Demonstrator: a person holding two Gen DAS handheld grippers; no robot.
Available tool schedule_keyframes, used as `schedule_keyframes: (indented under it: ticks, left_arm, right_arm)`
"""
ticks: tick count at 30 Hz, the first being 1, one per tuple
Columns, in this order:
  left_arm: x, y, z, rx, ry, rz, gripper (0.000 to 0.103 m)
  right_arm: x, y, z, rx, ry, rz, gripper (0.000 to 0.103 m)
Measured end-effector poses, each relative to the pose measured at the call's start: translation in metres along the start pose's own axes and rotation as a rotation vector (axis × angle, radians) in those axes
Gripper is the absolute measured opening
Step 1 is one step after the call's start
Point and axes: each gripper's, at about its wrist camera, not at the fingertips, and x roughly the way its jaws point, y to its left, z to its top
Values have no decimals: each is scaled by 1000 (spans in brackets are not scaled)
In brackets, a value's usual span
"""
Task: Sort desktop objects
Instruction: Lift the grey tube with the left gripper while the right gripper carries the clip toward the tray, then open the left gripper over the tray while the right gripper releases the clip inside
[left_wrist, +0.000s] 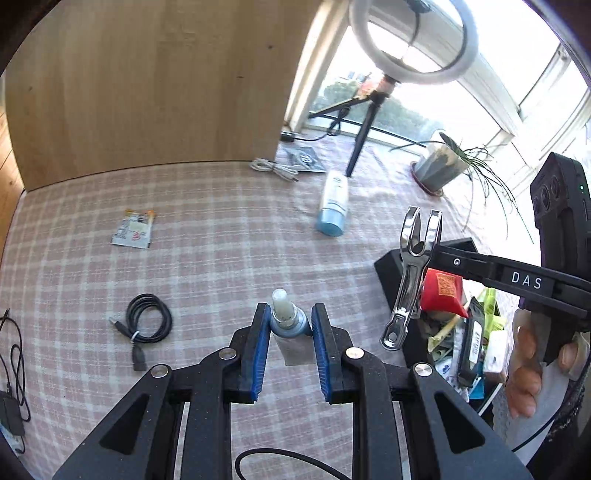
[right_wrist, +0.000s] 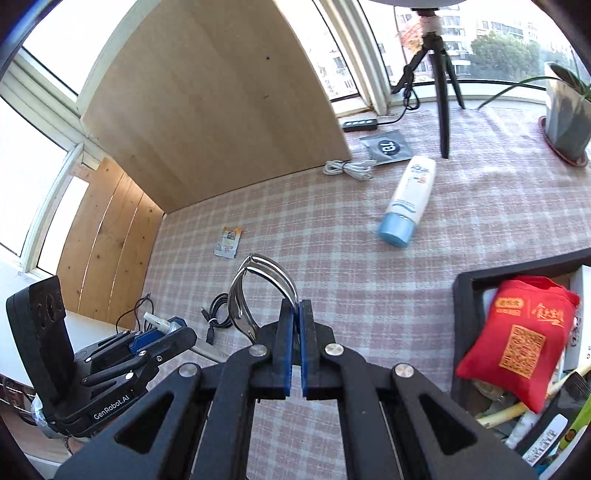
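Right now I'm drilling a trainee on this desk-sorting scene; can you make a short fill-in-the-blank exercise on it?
1. The left gripper is shut on a small ____-collared tube.
2. The right gripper is shut on a shiny ____ clip.
3. The red printed pouch lies inside the ____ tray.
4. The white bottle with a blue cap lies on its ____.

Missing: blue; metal; black; side

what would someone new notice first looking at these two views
Probably the shiny metal clip pinched in the right gripper, held above the checked cloth next to the black box with its red bag. Next, the small tube gripped between the blue pads of the left gripper. Farther back, a white bottle with a blue cap lies on its side.
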Motion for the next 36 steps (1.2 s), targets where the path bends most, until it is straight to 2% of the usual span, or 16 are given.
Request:
schedule_keyframes:
  ticks: [6,15,23,28,29,30,31,32,33,34,36]
  left_arm:
    - [17,-87,4,190,54,-88,21]
    - [47,-192,-6,392,170,-222,21]
    - [67,-270,-8,512,231,-279,21]
    - [76,-310,-8,572,206,-273,22]
    - [79,-317,-6,571,215,-285,23]
    - [83,-321,-4,568,223,-288,34]
    - [86,-324,-1,561,215,-269,52]
    - [87,-325,1,550,193,-251,56]
    - [88,-325,4,544,177,-242,56]
    - [87,-324,5,548,173,-238,56]
    - [87,-319,6,549,168,-232,56]
  right_arm:
    - [-61,-76,-23,127,-67,-112,3]
    - [-128,-170,-62,314,-152,-247,3]
    - [-151,-218,-83,425,-190,-312,3]
    - [-161,-232,-85,452,-203,-340,3]
    - [-162,-234,-85,458,-205,-343,4]
    - [-163,-236,-84,460,-209,-337,5]
    - [-163,-238,-84,466,-210,-340,7]
    - [-163,-239,-84,478,-208,-352,17]
    - [-164,-240,-84,487,-213,-365,23]
    - [-166,-239,-84,490,-225,-372,34]
    - [-167,-237,-85,487,-232,-370,36]
